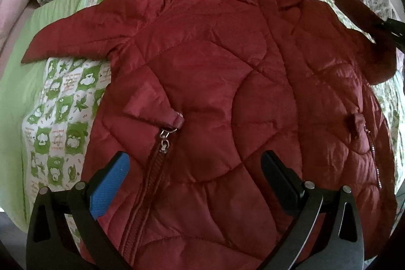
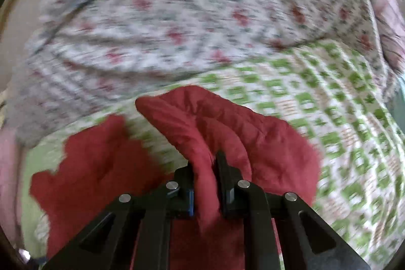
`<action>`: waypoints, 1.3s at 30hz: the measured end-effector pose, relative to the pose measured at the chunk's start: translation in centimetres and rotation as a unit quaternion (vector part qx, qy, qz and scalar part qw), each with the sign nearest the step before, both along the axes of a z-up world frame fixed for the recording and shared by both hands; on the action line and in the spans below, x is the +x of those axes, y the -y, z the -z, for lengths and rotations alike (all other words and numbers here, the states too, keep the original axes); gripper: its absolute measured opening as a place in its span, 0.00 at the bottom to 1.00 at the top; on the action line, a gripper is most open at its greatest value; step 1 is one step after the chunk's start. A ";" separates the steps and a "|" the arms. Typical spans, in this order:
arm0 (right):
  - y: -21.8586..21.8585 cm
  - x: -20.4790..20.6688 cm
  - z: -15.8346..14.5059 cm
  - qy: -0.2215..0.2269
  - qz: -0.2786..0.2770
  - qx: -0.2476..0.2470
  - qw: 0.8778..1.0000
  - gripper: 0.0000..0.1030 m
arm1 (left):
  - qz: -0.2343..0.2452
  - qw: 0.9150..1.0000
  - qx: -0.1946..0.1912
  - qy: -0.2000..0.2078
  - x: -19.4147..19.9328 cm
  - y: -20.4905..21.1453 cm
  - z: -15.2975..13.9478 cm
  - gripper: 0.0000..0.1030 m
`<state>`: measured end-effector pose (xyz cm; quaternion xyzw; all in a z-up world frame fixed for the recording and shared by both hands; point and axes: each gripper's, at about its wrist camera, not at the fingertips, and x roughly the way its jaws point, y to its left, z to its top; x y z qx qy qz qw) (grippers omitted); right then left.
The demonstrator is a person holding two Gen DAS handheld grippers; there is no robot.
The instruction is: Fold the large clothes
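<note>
Lying flat on the green-and-white checked blanket (image 1: 63,98), front side up, the red quilted jacket (image 1: 215,92) spreads beneath your left gripper (image 1: 195,179), whose jaws stand wide apart above the cloth near a pocket zipper (image 1: 164,141), touching nothing. Your right gripper (image 2: 205,179) has its jaws clamped narrow on a bunched fold of the jacket's sleeve (image 2: 227,123), lifted off the blanket. Behind it lies a floral quilt (image 2: 177,17), badly blurred in the right view.
</note>
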<state>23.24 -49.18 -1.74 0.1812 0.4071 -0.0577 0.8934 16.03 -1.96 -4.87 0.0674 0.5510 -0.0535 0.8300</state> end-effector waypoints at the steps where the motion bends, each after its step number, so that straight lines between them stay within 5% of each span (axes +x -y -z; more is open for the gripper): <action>1: -1.2 -0.2 -0.3 0.006 -0.015 0.006 1.000 0.13 | 0.000 1.000 -0.005 -0.001 -0.1 -0.2 0.0 1.00; 9: -13.3 -1.7 0.5 0.014 -0.153 0.046 0.987 0.14 | 0.005 0.999 -0.032 0.008 -0.6 -1.2 -0.7 1.00; 20: -23.8 -2.4 5.3 -0.045 -0.268 0.021 0.962 0.14 | -0.004 0.986 -0.167 -0.026 2.4 -4.2 -1.0 1.00; 25: -25.8 -2.8 6.6 -0.060 -0.312 -0.027 0.948 0.21 | 0.002 0.975 -0.220 -0.030 6.2 -4.1 -1.8 1.00; 29: -25.9 -2.6 7.3 -0.075 -0.322 -0.002 0.944 0.48 | 0.018 0.976 -0.212 -0.034 10.2 -2.4 -1.3 1.00; 32: -25.9 -2.8 7.5 -0.075 -0.324 -0.002 0.943 0.50 | 0.029 0.979 -0.195 -0.047 13.2 -0.4 0.1 0.99; 36: -25.2 -3.2 7.4 -0.074 -0.318 0.010 0.945 0.50 | 0.049 0.978 -0.188 -0.069 15.0 1.6 1.7 0.70; 38: -24.6 -3.7 7.1 -0.072 -0.311 0.014 0.947 0.50 | 0.065 0.980 -0.180 -0.062 15.1 2.4 2.1 0.51; 39: -24.4 -3.8 7.0 -0.072 -0.308 0.016 0.949 0.50 | 0.072 0.978 -0.184 -0.063 15.0 2.6 2.2 0.33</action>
